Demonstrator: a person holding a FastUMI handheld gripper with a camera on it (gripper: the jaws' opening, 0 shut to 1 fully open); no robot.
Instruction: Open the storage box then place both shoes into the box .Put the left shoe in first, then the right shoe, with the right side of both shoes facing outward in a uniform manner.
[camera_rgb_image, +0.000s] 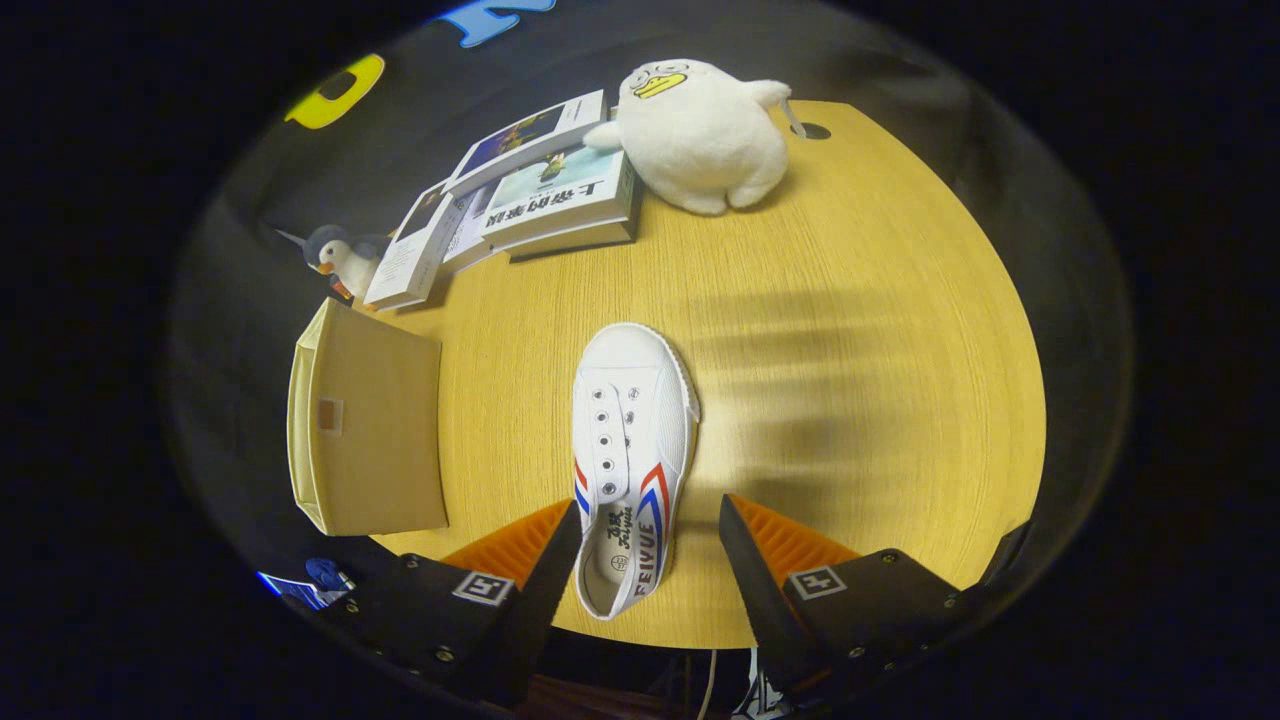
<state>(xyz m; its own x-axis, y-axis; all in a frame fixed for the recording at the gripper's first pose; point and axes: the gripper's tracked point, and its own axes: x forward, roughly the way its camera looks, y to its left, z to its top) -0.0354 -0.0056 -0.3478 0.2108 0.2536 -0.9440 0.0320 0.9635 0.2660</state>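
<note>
A white canvas shoe with red and blue stripes lies on the wooden table, toe pointing away from me. Its heel end sits between my fingers, closer to the left finger, and neither finger touches it. My gripper is open and hovers above the table's near edge. A beige fabric storage box stands to the left of the shoe at the table's left edge, its flat side with a small tag turned toward me. I cannot tell whether it is open.
A stack of books lies at the far left of the table, with a white plush duck beside it. A small penguin toy sits behind the box. A cable hole is at the far edge.
</note>
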